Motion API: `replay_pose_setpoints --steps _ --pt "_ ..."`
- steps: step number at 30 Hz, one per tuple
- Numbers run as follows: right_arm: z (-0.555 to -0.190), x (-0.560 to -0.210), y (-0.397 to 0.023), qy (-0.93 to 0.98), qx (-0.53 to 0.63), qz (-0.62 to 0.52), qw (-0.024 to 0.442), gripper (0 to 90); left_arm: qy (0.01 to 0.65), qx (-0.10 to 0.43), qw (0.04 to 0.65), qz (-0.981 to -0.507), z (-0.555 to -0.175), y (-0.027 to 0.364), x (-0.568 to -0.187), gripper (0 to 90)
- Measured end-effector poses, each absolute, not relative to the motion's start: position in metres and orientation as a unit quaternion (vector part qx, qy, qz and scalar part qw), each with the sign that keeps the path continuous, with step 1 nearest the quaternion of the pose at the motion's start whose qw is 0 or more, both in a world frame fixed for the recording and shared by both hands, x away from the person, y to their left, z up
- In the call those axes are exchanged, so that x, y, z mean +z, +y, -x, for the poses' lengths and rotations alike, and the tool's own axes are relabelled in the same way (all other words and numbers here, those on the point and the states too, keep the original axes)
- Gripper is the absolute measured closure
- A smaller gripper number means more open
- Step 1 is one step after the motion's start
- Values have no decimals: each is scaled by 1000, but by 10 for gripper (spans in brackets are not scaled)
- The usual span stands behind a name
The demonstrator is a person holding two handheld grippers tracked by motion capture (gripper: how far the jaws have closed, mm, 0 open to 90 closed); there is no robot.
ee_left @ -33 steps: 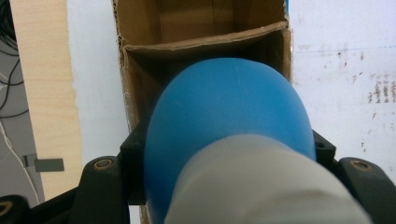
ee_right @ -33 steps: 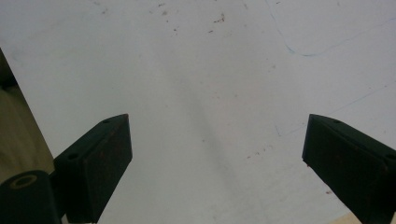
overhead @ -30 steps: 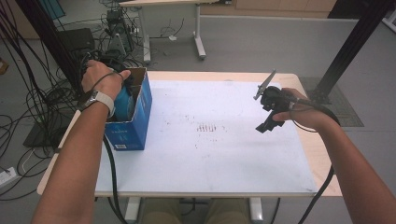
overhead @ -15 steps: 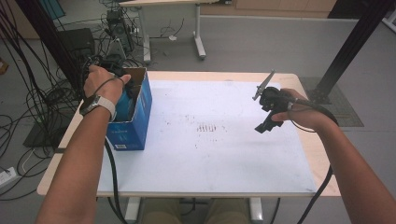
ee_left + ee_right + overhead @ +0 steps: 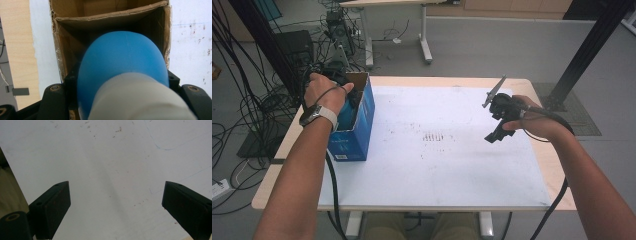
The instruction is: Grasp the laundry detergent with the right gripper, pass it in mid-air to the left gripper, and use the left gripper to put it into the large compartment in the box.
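A blue cardboard box (image 5: pixel 357 127) with an open top stands at the table's left edge. My left gripper (image 5: pixel 343 89), mostly under the hand, reaches down into it. In the left gripper view the left gripper (image 5: pixel 122 80) is shut on a rounded blue object with a white part (image 5: pixel 122 57), held over the brown inside of the box (image 5: pixel 112 21). My right gripper (image 5: pixel 496 131) hovers over the right side of the white mat (image 5: pixel 437 165). In the right gripper view the right gripper (image 5: pixel 116 195) stands open with nothing between its jaws.
The white mat (image 5: pixel 107 152) covers most of the wooden table (image 5: pixel 557 165) and carries small dark specks near its middle. Cables and a black stand (image 5: pixel 277 65) crowd the floor to the left. Another desk's legs (image 5: pixel 424 40) stand beyond the far edge.
The left hand has shifted only slightly over the box, still gripping the blue object. The right hand has stayed where it was.
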State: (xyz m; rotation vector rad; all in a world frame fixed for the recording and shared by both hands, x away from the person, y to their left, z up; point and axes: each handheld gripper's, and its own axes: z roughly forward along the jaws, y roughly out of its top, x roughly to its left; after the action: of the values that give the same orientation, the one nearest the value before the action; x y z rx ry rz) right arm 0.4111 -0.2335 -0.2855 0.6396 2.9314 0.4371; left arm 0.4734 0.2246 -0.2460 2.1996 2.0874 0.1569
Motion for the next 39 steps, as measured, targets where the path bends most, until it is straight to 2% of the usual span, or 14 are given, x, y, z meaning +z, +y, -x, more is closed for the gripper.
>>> replay_pose_setpoints --steps 39 --pt "-411 -288 -233 966 140 -213 52 82 681 38 41 -730 -473 231 -280 379"
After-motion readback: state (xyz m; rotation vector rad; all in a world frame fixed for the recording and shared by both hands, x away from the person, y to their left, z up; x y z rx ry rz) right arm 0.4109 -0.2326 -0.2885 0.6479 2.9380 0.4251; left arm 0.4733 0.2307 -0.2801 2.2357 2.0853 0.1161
